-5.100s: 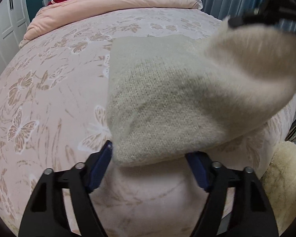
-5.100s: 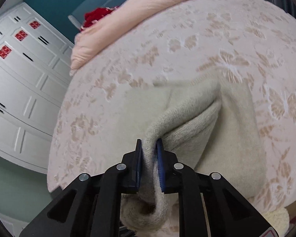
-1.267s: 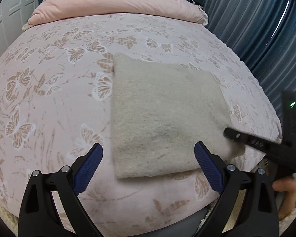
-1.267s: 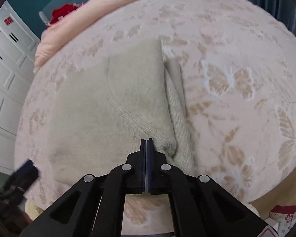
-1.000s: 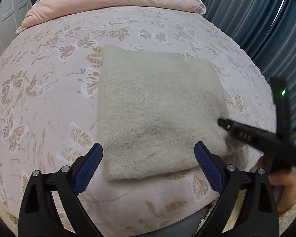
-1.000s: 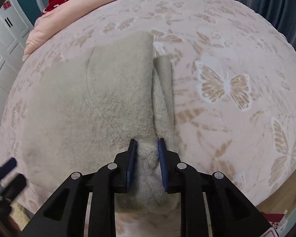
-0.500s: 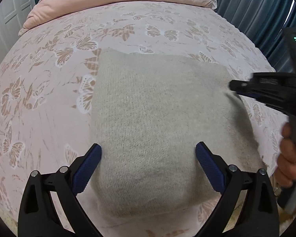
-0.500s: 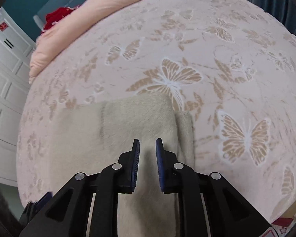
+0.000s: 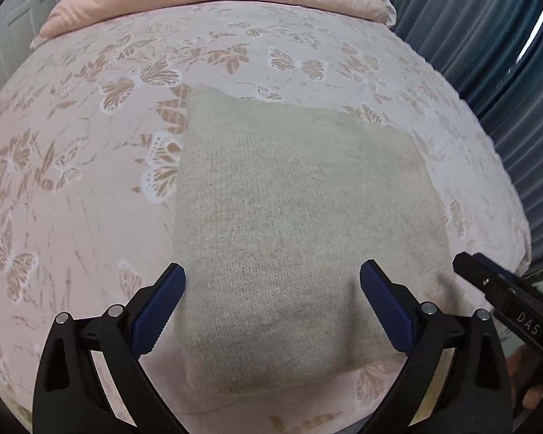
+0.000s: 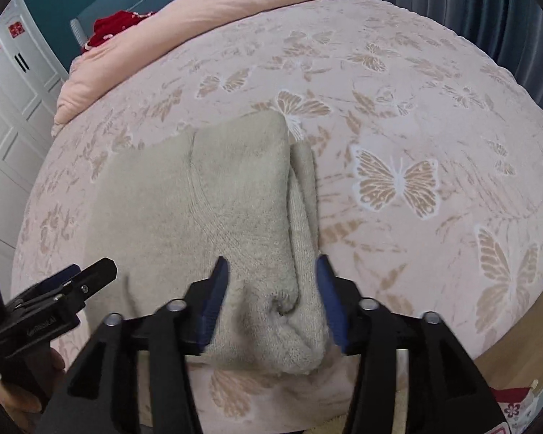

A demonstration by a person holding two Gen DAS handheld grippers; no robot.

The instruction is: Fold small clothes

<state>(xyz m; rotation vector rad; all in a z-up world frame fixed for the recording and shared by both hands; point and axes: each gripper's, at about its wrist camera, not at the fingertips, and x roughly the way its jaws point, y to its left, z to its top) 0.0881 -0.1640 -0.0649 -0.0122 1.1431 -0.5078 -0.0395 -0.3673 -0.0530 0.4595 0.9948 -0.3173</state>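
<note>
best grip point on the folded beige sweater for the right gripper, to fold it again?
Probably the near right corner of the sweater, where the stacked layers end in a thick rolled edge. Come in low from the bed's near edge: the right gripper is open and already straddles that bunched end, so one closure should catch all layers.

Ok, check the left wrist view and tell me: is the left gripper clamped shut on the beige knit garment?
No: the left gripper has its blue-padded fingers spread wide over the beige knit garment, not pinching it.
</note>
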